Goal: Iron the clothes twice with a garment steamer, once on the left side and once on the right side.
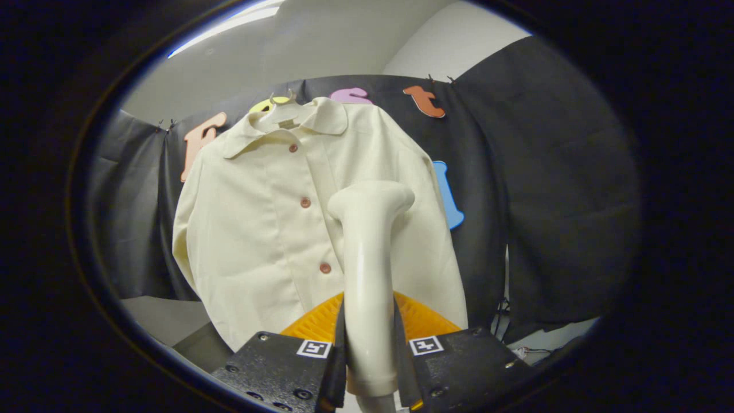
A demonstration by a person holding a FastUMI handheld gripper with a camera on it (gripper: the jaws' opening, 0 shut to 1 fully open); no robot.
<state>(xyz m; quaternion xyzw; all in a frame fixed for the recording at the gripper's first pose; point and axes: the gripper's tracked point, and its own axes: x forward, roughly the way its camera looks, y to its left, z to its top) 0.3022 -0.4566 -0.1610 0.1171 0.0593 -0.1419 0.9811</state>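
Note:
A cream shirt (269,229) with brown buttons hangs on a hanger (285,112) against the black booth wall, facing me. My gripper (370,350) is shut on the cream garment steamer (367,269), whose handle rises upright between the two black fingers (321,361). The steamer's flat head (373,198) sits at the top of the handle, in front of the shirt's right half, just right of the button row at mid height. I cannot tell if the head touches the cloth.
An orange ribbed part (312,324) shows just behind the fingers, below the shirt's hem. A pale surface (166,312) lies low to the left. Black cloth (573,189) hangs to the right of the shirt, with cables (502,312) near its lower edge.

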